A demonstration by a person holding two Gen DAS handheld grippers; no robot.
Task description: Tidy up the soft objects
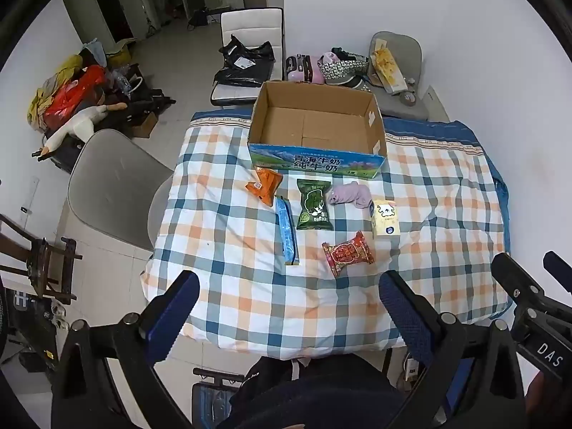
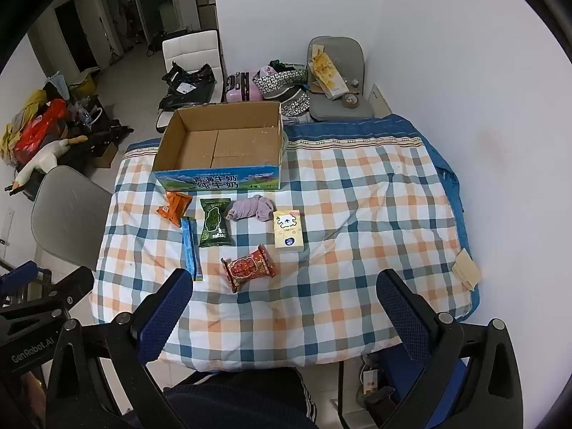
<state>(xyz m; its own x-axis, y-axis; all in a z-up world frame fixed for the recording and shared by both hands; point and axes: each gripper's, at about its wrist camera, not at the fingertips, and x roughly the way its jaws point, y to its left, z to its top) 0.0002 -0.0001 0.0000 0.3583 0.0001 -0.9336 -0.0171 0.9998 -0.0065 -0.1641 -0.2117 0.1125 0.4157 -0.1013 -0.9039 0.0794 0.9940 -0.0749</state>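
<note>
I'm holding my left gripper (image 1: 289,307) and right gripper (image 2: 284,304) wide apart, empty, near the red snack packet (image 2: 248,267); the far cardboard box (image 2: 218,175) is sitting open.

A lived-in home: a tabletop (image 1: 429,193) under a checked quilt, with a grey chair (image 1: 111,186) left of it and a white chair (image 1: 250,25) behind. Farther left of the tabletop, piled bags and clothes (image 1: 71,89) and a plush goose (image 1: 77,127) crowd the tiled floor.
</note>
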